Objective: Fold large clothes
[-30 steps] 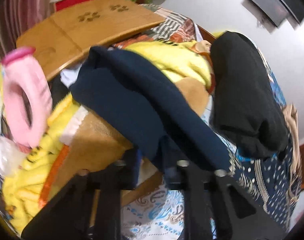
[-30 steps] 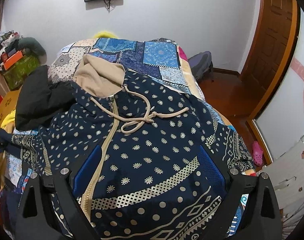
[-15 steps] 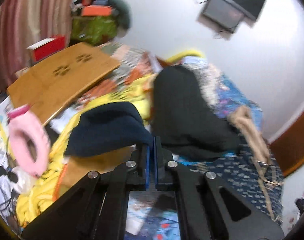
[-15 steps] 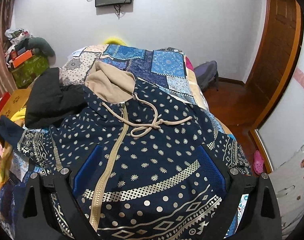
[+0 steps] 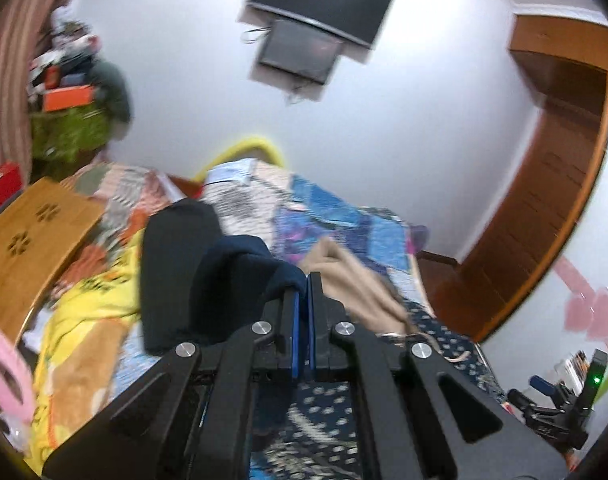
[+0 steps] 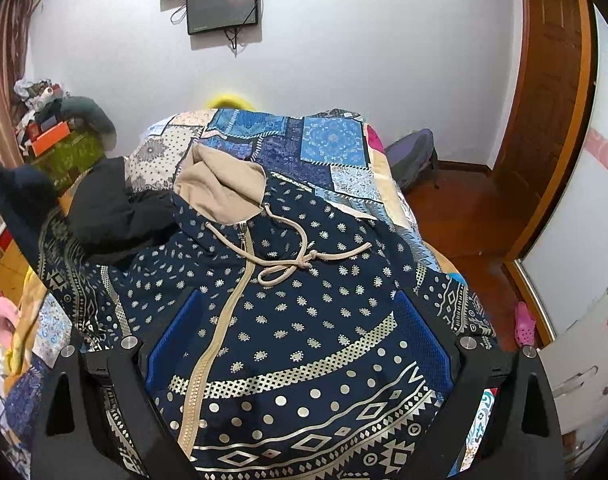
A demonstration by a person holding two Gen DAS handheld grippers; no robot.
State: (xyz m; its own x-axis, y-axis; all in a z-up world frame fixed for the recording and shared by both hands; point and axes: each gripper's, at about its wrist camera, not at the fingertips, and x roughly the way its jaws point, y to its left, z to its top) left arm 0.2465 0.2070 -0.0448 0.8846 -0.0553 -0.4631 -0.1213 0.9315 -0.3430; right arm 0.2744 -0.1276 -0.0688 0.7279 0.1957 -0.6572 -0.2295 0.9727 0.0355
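Note:
A navy hoodie (image 6: 304,320) with beige dots, a beige zip, a drawstring and a beige-lined hood (image 6: 219,188) lies front up on the patchwork bed cover (image 6: 332,140). My right gripper (image 6: 297,340) hovers open over its chest, blue pads (image 6: 175,336) wide apart with nothing between them. My left gripper (image 5: 302,280) is shut on the plain navy sleeve cuff (image 5: 239,276), which hangs lifted off the bed. In the right wrist view that raised sleeve (image 6: 23,200) stands up at the far left.
A black garment (image 6: 115,208) lies left of the hood. A wooden lap table (image 5: 31,232), a yellow blanket (image 5: 83,308) and a pink item (image 5: 3,376) crowd the bed's left side. A purple bag (image 6: 412,156) and wooden door (image 6: 552,100) stand to the right.
The left gripper shut on the navy cuff, then rose and swung toward the hoodie body, pulling the sleeve up off the yellow blanket. The right gripper barely shifted and stayed open.

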